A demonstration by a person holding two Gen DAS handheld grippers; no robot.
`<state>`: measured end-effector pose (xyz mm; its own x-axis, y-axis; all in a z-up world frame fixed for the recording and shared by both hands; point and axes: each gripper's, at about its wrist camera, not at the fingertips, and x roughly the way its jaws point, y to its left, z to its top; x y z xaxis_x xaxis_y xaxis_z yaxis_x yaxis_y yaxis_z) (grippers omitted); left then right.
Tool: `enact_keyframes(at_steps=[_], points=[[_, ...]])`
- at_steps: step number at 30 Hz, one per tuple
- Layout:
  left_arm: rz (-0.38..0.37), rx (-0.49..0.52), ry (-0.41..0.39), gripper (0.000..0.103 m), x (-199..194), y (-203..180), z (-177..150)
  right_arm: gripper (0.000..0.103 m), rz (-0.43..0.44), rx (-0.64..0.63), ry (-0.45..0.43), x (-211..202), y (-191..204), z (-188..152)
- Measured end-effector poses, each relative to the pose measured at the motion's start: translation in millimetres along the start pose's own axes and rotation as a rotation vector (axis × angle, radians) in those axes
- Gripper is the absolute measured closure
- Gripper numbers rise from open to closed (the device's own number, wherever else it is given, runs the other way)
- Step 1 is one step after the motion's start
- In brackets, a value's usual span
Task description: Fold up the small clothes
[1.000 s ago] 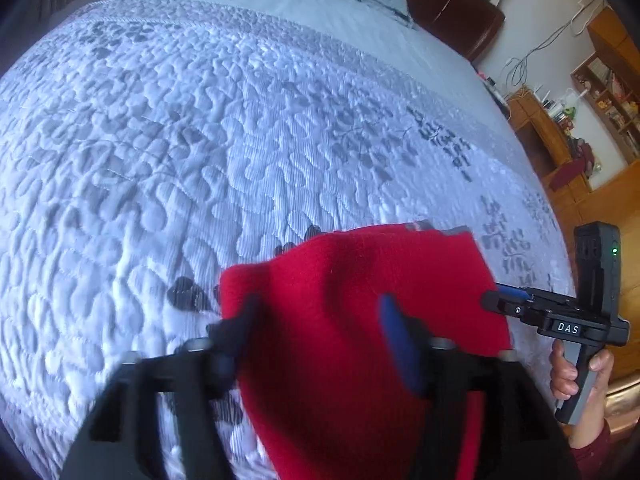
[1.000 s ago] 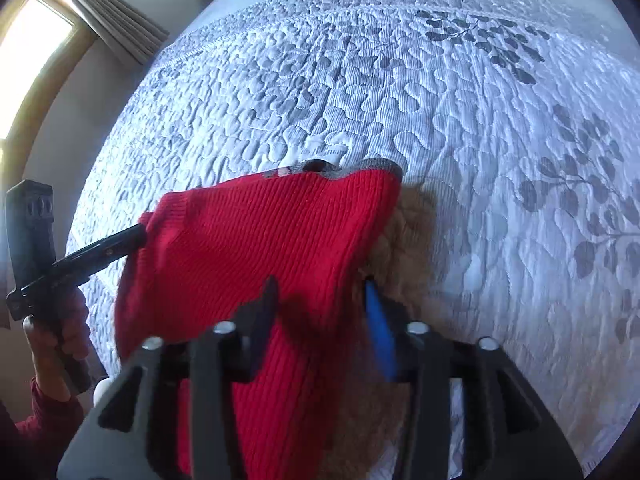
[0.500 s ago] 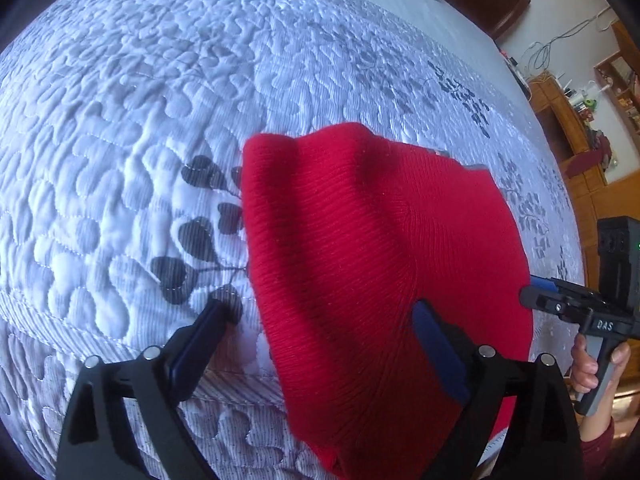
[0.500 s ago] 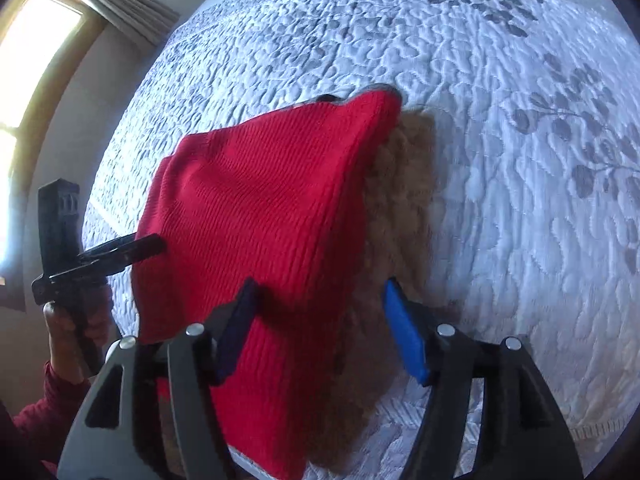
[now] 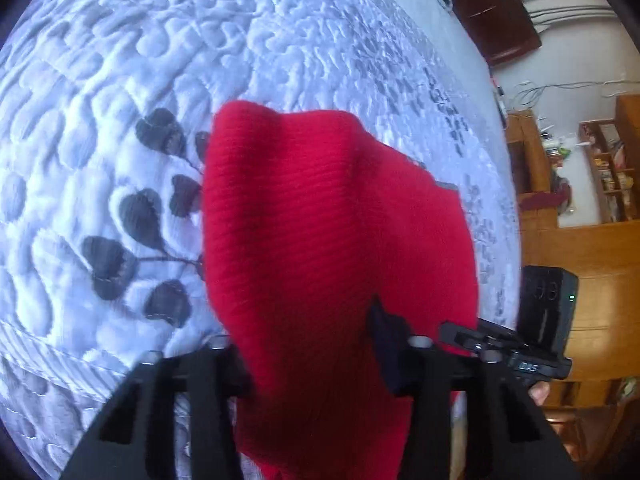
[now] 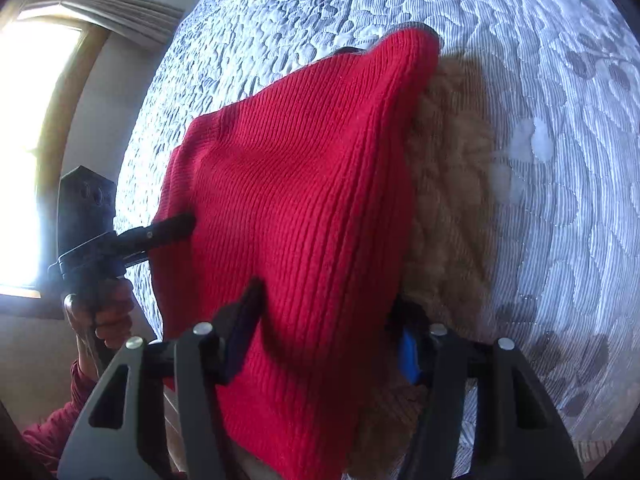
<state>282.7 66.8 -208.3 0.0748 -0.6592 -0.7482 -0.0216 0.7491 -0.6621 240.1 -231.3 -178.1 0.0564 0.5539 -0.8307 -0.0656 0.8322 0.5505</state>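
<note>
1. The red ribbed knit garment (image 5: 320, 248) lay on the bed and was lifted at its near edge, so it rose in a soft hump.
2. In the right wrist view, the red knit garment (image 6: 304, 200) covered most of a tan fuzzy knit piece (image 6: 452, 200) that stuck out on its right side.
3. A thin grey trim (image 6: 416, 28) showed at the far top edge of the red cloth.
4. The left gripper (image 5: 308, 344) had red cloth between its two fingers, and the fingers were pulled in close on it, so it was holding the near left part of the garment.
5. From the other camera, the left gripper (image 6: 176, 226) reached in from the side, and its dark tip touched the red edge.
6. The right gripper (image 6: 324, 332) also had the cloth between its fingers, holding the red layer and some of the tan one.
7. From the left camera, the right gripper (image 5: 460, 332) sat at the right edge of the red cloth.
8. A hand (image 6: 106, 312) in a red sleeve held the left tool's handle.
9. Under it all was the white quilted bedspread (image 5: 120, 80) with grey leaf shapes (image 5: 140, 216).
10. A brown headboard (image 5: 492, 4), wooden shelves (image 5: 608, 172) and a bright window (image 6: 24, 152) were further off.
</note>
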Motion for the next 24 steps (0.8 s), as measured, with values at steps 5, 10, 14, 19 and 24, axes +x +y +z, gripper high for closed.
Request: enact_keyframes(at_steps=[5, 10, 14, 19, 24], points=[[0.095, 0.057, -0.068, 0.074, -4.9, -28.5, -9.5, 0.067, -0.022, -0.027, -0.031, -15.2, 9.0, -5.6], [0.092, 0.14, -0.091, 0.076, -6.1, -74.4, -15.7, 0.069, -0.024, -0.05, -0.08, -48.6, 11.4, -13.0], [0.072, 0.212, -0.079, 0.076, 10.8, -122.5, -16.6, 0.07, -0.056, -0.062, -0.134, -95.4, -1.6, -16.2], [0.023, 0.269, -0.063, 0.077, 39.7, -185.8, -16.2, 0.07, -0.098, -0.038, -0.18, -157.3, -42.5, -15.6], [0.033, 0.303, -0.046, 0.077, 85.3, -234.1, -9.6, 0.07, -0.119, 0.031, -0.209, -200.8, -104.7, -9.7]])
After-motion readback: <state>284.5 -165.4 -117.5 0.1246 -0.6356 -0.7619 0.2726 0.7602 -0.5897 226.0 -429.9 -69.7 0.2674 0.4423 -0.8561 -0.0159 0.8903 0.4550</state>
